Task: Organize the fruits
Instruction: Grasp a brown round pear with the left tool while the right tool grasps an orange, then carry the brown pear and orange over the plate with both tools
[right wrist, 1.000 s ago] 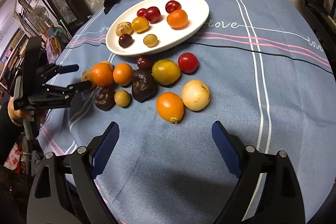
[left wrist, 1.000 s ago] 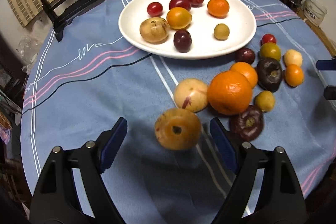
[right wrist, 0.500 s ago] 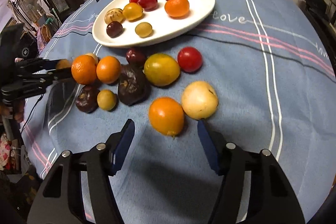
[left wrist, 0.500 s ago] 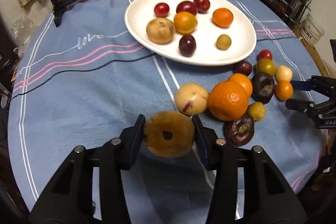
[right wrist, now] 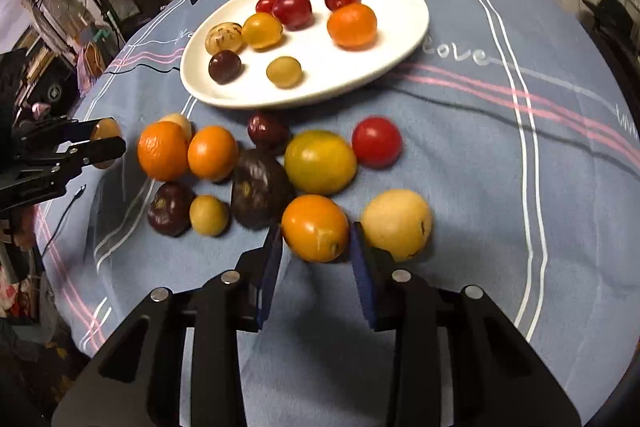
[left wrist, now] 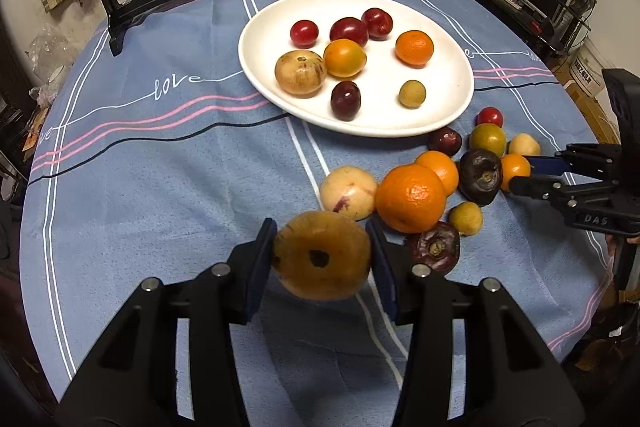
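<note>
L gripper (left wrist: pixel 322 259) clamps brown fruit (left wrist: pixel 322 254), now lifted; R gripper (right wrist: pixel 317 255) just closed round orange fruit (right wrist: pixel 315 227) (grip looks set), plate (left wrist: pixel 456 107) ahead next.

white oval plate (left wrist: pixel 448 39): one
fruits on the plate: eight
round dark red fruits on the plate (left wrist: pixel 348 31): four
fruits off the plate, with the two in the grippers: twelve
bright orange round fruits off the plate (right wrist: pixel 163 151): three
wrinkly dark purple fruits on the blue cloth (right wrist: pixel 258 189): two
black two-finger grippers (left wrist: pixel 322 259): two
</note>
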`<state>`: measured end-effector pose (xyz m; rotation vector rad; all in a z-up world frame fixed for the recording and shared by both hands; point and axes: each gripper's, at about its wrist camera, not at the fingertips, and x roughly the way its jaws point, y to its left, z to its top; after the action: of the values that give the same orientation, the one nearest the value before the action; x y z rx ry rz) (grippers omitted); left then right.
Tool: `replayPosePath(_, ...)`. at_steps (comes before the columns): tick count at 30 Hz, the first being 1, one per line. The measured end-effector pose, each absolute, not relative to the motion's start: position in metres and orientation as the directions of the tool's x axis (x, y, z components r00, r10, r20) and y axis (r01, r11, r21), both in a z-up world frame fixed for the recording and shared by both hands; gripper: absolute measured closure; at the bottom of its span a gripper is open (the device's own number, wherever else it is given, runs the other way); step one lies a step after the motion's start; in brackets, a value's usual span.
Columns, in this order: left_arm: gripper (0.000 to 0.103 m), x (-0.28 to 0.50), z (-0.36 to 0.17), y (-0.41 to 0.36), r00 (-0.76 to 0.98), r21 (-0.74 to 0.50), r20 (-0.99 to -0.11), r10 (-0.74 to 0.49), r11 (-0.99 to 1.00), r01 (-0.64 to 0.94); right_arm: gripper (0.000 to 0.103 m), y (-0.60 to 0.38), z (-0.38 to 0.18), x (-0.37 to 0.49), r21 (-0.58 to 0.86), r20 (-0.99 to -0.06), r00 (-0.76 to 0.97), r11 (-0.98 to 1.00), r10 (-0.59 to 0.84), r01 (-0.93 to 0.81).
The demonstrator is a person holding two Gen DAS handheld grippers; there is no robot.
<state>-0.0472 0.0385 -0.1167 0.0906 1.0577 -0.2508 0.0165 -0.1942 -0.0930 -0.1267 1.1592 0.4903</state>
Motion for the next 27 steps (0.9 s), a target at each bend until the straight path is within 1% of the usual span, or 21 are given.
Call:
replayPosePath(3,0.057,-0.048,-0.115,0.040,0.473,-0.045,-0.867,-0.155,0.971,0.236,0.068,-0.191,-0.091,0.013,0.118,-0.909,0.305,0.879,0.283,-0.462)
replayPosePath(7,0.057,-0.050,-0.107,0.045,0.492,-0.053,-0.857,-0.156,0.975,0.216,0.068,-0.198,-0.079,0.010,0.189,-0.888,0.300,0.873,0.347,-0.450)
replayPosePath(16,0.057,-0.045,-0.081,0.040,0.529,-0.032,-0.835,-0.151,0.973,0.228,0.068,-0.213,-0.067,0.010,0.253,-0.867,0.305,0.875,0.394,-0.412)
replayPosePath(27,0.057,-0.025,-0.064,0.027,0.536,-0.023,-0.832,-0.146,0.973,0.229,0.068,-0.230,-0.040,0.024,0.394,-0.794,0.329,0.845,0.511,-0.360)
